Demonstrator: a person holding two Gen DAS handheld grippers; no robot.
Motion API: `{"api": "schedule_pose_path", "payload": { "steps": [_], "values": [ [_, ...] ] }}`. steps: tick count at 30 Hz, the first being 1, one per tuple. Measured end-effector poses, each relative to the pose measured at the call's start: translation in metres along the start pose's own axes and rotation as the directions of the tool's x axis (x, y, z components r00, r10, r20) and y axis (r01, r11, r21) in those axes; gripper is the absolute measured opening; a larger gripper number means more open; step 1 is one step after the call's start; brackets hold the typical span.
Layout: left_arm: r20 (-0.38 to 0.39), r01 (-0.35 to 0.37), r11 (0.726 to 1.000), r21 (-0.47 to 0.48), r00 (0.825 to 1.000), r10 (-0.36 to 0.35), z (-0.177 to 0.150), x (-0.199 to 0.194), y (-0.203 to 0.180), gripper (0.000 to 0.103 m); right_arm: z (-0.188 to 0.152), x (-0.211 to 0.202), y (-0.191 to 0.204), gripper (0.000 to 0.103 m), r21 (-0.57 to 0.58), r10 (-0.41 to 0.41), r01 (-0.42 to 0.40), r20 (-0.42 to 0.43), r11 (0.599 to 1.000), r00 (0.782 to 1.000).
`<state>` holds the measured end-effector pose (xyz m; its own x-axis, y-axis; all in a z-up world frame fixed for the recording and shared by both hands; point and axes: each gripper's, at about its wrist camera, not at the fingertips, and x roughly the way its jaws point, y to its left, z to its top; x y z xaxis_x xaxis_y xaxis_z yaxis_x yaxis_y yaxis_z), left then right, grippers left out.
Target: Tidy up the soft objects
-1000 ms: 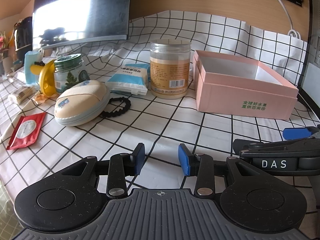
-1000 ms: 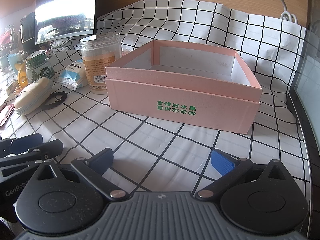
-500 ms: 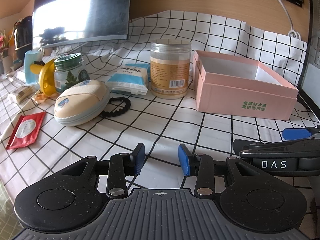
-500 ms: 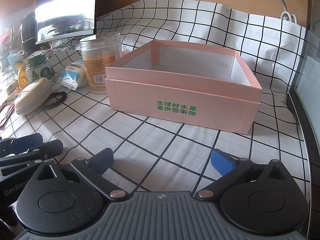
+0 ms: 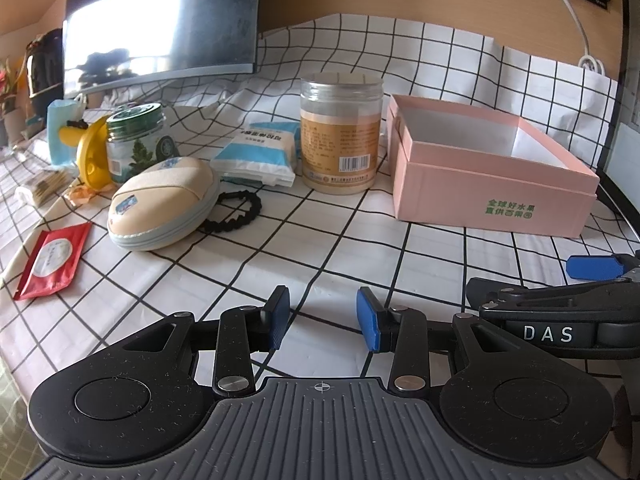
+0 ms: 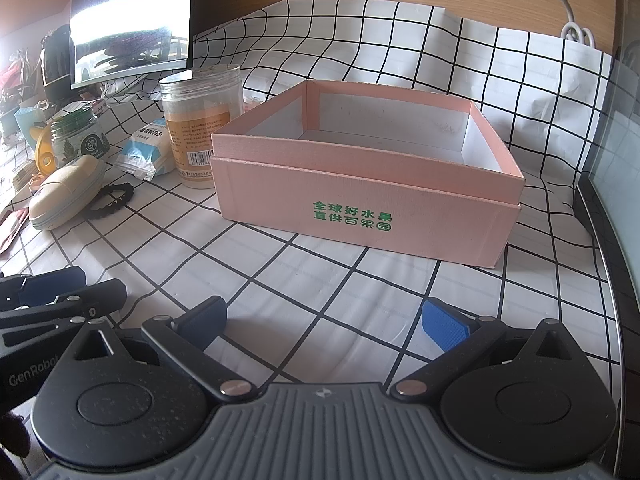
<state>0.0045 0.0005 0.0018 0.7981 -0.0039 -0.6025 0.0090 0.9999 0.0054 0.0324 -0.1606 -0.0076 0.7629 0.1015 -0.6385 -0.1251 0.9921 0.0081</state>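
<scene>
An open, empty pink box (image 5: pixel 492 200) (image 6: pixel 360 208) stands on the checked tablecloth at the right. Left of it lie soft things: a blue-white tissue pack (image 5: pixel 260 154) (image 6: pixel 146 154), a beige pouch (image 5: pixel 164 204) (image 6: pixel 66 192), a black hair tie (image 5: pixel 234 210) (image 6: pixel 112 200) and a red wipes packet (image 5: pixel 52 258). My left gripper (image 5: pixel 323 318) is open and empty, low over the cloth in front of them. My right gripper (image 6: pixel 324 320) is open wide and empty, in front of the box.
A clear plastic jar (image 5: pixel 340 136) (image 6: pixel 202 124) stands beside the box. A green-lidded jar (image 5: pixel 136 142), a yellow item (image 5: pixel 90 152) and a blue cup (image 5: pixel 60 130) crowd the far left. A monitor (image 5: pixel 160 24) stands behind. A dark ledge (image 6: pixel 600 216) borders the right.
</scene>
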Motion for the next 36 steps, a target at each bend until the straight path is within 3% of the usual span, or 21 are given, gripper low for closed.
{"api": "schedule_pose_path", "payload": {
  "steps": [3, 7, 11, 15, 19, 22, 27, 32, 36],
  "values": [
    [-0.034, 0.019, 1.000, 0.005, 0.999, -0.019, 0.005, 0.001, 0.003, 0.042, 0.003, 0.000, -0.002, 0.103, 0.006, 0.004, -0.004, -0.025, 1.000, 1.000],
    [-0.075, 0.080, 0.997, -0.012, 0.994, -0.080, 0.008, -0.003, 0.018, 0.032, 0.021, 0.008, -0.004, 0.103, 0.007, 0.007, -0.005, -0.166, 1.000, 0.986],
    [-0.114, 0.133, 0.990, -0.047, 0.984, -0.137, 0.009, -0.009, 0.042, 0.030, 0.027, 0.010, -0.001, 0.103, 0.028, -0.025, 0.032, -0.224, 0.999, 0.974],
    [-0.149, 0.177, 0.972, -0.154, 0.968, -0.200, 0.011, -0.014, 0.080, 0.030, 0.029, 0.009, 0.008, 0.103, 0.024, -0.025, 0.032, -0.250, 0.999, 0.968],
    [-0.168, 0.169, 0.945, -0.280, 0.961, -0.221, 0.026, -0.018, 0.136, 0.029, 0.036, 0.007, 0.031, 0.103, -0.073, 0.016, -0.039, -0.288, 0.997, 0.957],
    [-0.134, 0.165, 0.929, -0.331, 0.966, -0.219, 0.046, -0.021, 0.185, 0.029, 0.052, -0.007, 0.061, 0.103, -0.134, -0.005, -0.025, -0.215, 0.991, 0.977],
    [-0.085, 0.067, 0.973, -0.220, 0.992, -0.088, 0.091, -0.013, 0.273, 0.029, 0.101, -0.025, 0.119, 0.103, -0.160, 0.053, -0.068, -0.099, 0.985, 0.994],
    [-0.133, 0.007, 0.999, -0.053, 0.991, -0.014, 0.126, 0.025, 0.348, 0.029, 0.154, -0.019, 0.190, 0.103, -0.209, 0.116, -0.128, -0.072, 0.969, 0.991],
    [-0.153, 0.050, 0.996, 0.076, 0.988, -0.038, 0.141, 0.060, 0.388, 0.029, 0.187, -0.004, 0.241, 0.103, -0.235, 0.131, -0.143, -0.062, 0.961, 0.989]
  ]
}}
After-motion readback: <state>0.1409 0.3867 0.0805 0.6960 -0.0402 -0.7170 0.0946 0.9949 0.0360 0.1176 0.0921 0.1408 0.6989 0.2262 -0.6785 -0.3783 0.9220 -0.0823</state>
